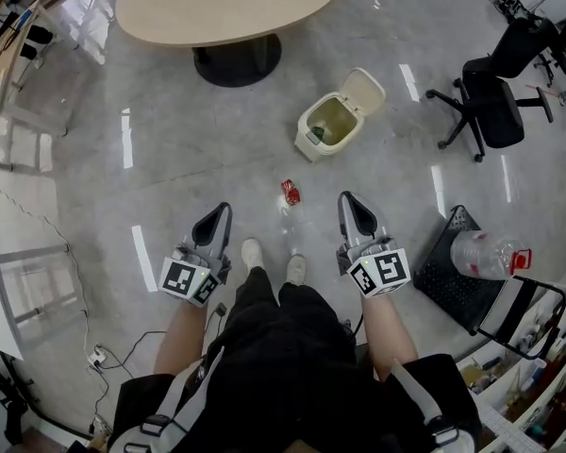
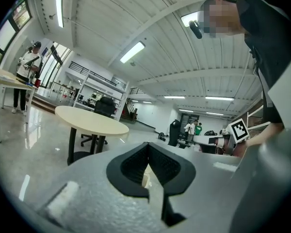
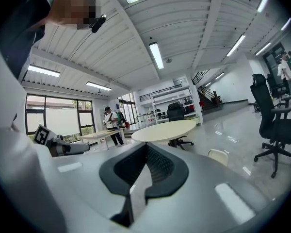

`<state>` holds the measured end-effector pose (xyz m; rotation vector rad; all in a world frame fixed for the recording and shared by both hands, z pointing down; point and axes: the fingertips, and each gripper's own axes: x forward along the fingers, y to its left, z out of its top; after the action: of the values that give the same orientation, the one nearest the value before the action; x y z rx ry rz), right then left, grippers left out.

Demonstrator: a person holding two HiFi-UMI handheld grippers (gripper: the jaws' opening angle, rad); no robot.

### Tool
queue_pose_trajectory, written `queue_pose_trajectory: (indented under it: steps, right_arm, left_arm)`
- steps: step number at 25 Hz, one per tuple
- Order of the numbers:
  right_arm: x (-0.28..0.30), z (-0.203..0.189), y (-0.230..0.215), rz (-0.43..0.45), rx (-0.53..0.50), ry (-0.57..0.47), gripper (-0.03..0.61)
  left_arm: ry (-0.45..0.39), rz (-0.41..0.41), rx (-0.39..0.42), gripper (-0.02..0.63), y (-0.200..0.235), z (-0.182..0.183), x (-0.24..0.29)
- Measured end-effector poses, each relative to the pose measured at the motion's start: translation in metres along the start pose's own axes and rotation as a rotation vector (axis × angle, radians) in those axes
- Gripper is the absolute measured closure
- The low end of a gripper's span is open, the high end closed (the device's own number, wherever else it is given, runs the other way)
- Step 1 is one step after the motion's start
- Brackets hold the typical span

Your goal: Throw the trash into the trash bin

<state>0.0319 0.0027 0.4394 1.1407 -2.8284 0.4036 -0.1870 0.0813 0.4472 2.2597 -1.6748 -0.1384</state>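
The left claw hangs low beside the person's leg. Its two jaws are pressed together and nothing is in them.

A small red can, all squashed, lies on the shiny floor. It is just ahead of the person's shoes and between the two claws. I think this is the trash to throw away.

The trash bin sits farther ahead and a little to the right. Its lid is flipped open.

The right claw is low too. Its jaws are pressed together and it is empty.

Here is what could go wrong. Both claws are closed. If one goes down onto the can like that, it will only bump it. The floor looks smooth, so the can could slide away. The jaws need to spread first.

The can is bent and bumpy. A pinch on just one edge could slip, and the can could fall on the way to the bin.

The shoes are close to the can, so one step could kick it.

The bin's mouth is not big. If the claw lets go too soon or off to one side, the can may hit the rim or the lid and bounce out.

At the far right, a big clear bottle with a red cap rests on a black mesh thing. I cannot tell if it is trash too. It is off to the side, so it would be easy to forget.
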Motion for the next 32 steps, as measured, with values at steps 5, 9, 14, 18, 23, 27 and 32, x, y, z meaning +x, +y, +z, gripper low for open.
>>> queue_pose_trajectory:
  steps: [5,9,14,18,23,27,32]
  right_arm:
    - [-0.022,-0.027,-0.013,0.043,-0.012,0.058,0.572]
    - [-0.036,-0.055,-0.023,0.064,-0.002,0.104,0.572]
    - [-0.041,-0.082,-0.029,0.098,0.012,0.14,0.572]
    - [-0.041,-0.089,-0.025,0.124,-0.012,0.159,0.572]
    - [-0.032,-0.099,-0.042,0.075,-0.017,0.186,0.572]
    - [-0.01,-0.106,-0.059,0.026,-0.009,0.215,0.572]
    - [0.039,-0.121,-0.065,0.01,0.006,0.217,0.572]
  left_arm:
    - [0.032,0.008,-0.014,0.611,-0.032,-0.027,0.008]
    - [0.07,0.025,-0.018,0.612,-0.048,-0.055,0.015]
    - [0.082,0.029,-0.02,0.611,-0.059,-0.07,0.018]
    - [0.091,0.051,-0.031,0.611,-0.051,-0.082,0.014]
    - [0.104,0.022,-0.048,0.612,-0.032,-0.099,0.031]
    - [0.124,-0.033,-0.034,0.612,-0.016,-0.091,0.069]
    - [0.147,-0.118,0.026,0.611,0.012,-0.086,0.118]
